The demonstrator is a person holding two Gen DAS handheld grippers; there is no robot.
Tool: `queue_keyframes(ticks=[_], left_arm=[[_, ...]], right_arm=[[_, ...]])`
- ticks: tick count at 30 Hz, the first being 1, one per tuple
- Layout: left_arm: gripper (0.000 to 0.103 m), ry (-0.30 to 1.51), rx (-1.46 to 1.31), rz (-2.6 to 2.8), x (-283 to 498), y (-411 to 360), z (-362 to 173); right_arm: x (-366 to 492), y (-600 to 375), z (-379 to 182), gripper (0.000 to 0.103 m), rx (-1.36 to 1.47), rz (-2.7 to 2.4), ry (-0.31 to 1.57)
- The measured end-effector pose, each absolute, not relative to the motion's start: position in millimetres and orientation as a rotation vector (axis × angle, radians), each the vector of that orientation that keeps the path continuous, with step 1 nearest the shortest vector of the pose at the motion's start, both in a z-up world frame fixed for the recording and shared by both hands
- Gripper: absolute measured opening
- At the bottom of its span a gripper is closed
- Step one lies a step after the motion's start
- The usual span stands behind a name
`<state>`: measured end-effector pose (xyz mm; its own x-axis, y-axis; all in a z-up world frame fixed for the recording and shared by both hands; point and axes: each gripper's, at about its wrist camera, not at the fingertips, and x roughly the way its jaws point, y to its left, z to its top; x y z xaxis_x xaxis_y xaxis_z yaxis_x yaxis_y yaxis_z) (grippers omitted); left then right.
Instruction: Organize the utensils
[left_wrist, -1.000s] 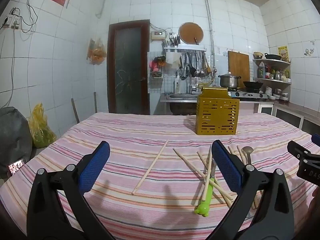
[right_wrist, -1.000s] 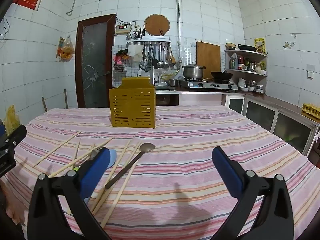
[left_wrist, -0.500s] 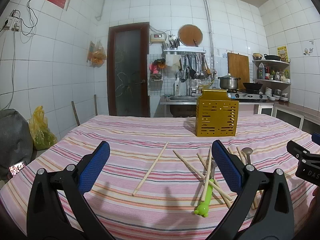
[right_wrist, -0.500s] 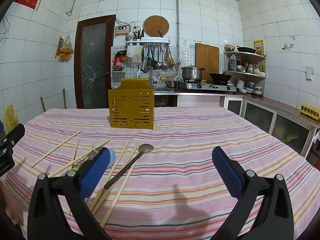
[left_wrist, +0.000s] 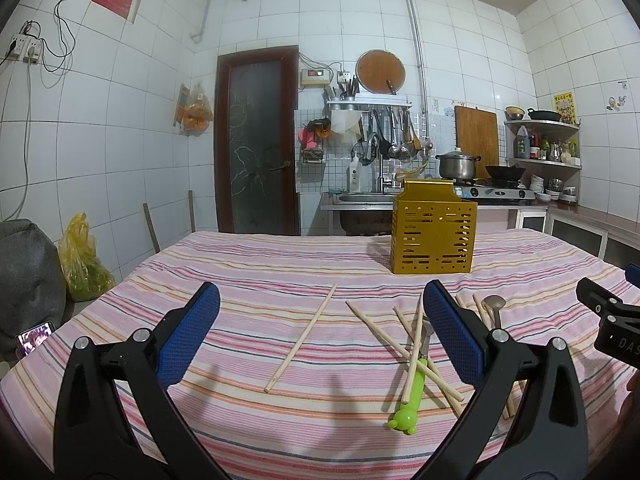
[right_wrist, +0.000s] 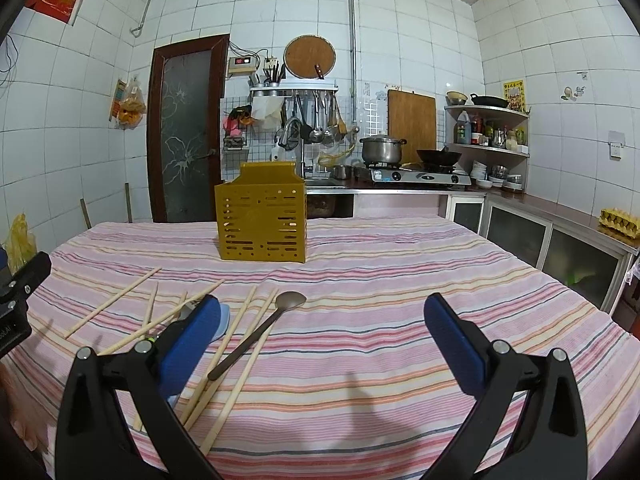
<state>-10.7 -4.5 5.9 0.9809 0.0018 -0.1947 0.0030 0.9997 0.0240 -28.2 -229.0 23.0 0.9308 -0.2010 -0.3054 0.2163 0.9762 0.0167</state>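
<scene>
On the striped bench [left_wrist: 248, 272] I hold both grippers, left [left_wrist: 320, 332] and right [right_wrist: 322, 334], fingers wide and empty; chopsticks [left_wrist: 302, 338] and spoon [right_wrist: 256, 334] lie scattered near the yellow holder [left_wrist: 434, 238] standing farther back.

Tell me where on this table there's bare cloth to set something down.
The right half of the tablecloth, from the metal spoon to the far right edge, is bare. So is the left strip beyond the lone chopstick. Between them, the crossed chopsticks and the green-handled utensil crowd the cloth before the yellow holder.
</scene>
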Motion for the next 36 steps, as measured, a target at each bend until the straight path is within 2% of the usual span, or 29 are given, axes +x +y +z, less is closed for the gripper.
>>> queue_keyframes(ticks=[36], left_arm=[[0.098, 0.187, 0.022, 0.003, -12.8, -3.8, 7.5]], right_arm=[[-36.3, -233.9, 29.3, 0.099, 0.055, -0.219, 0.282]])
